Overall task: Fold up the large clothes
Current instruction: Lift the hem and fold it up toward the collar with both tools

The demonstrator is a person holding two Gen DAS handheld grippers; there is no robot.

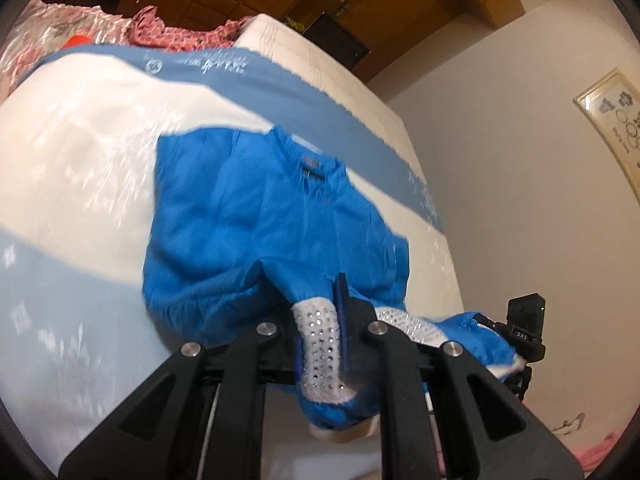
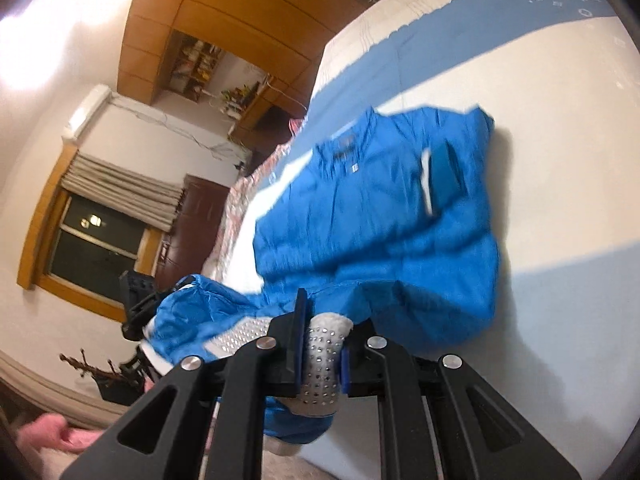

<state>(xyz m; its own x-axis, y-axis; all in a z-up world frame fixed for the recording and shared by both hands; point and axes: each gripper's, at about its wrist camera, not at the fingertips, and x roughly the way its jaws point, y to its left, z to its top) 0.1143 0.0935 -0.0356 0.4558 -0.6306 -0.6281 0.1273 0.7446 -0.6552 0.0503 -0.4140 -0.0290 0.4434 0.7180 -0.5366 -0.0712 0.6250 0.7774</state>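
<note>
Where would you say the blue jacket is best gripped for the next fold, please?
Probably along the white dotted hem band, from the near edge of the bed, as now: the left gripper and right gripper each pinch it, one toward each end. The jacket lies collar-away, so that band is its closest firm edge.

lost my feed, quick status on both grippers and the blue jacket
Left gripper shut on jacket's studded white hem band. Right gripper shut on same band. Blue jacket partly lifted off bed. Nothing in the way.
</note>
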